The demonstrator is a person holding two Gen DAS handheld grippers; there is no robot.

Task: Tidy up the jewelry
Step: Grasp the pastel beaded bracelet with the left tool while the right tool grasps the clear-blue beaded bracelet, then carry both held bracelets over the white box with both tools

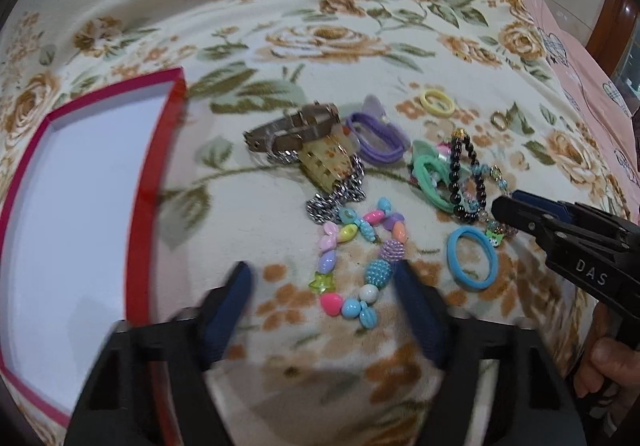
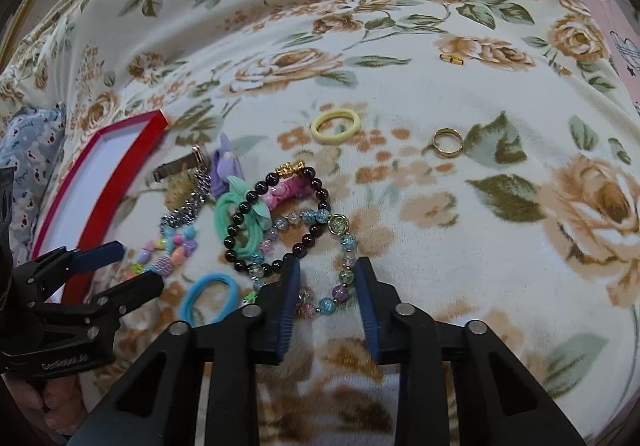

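Jewelry lies in a loose pile on a floral blanket. My left gripper (image 1: 324,278) is open and straddles the near part of a pastel candy-bead bracelet (image 1: 352,258). My right gripper (image 2: 328,272) is open around the near side of a blue-and-purple crackle-bead bracelet (image 2: 340,246), beside a black bead bracelet (image 2: 256,230). The right gripper also shows in the left wrist view (image 1: 508,208), at the right. A red box (image 1: 80,206) with a white inside lies open at the left.
The pile holds a brown strap (image 1: 296,126), a silver chain (image 1: 336,198), a purple hair tie (image 1: 376,134), a green hair tie (image 2: 240,218) and a blue hair tie (image 1: 472,258). A yellow hair tie (image 2: 335,125) and a gold ring (image 2: 448,142) lie apart, farther back.
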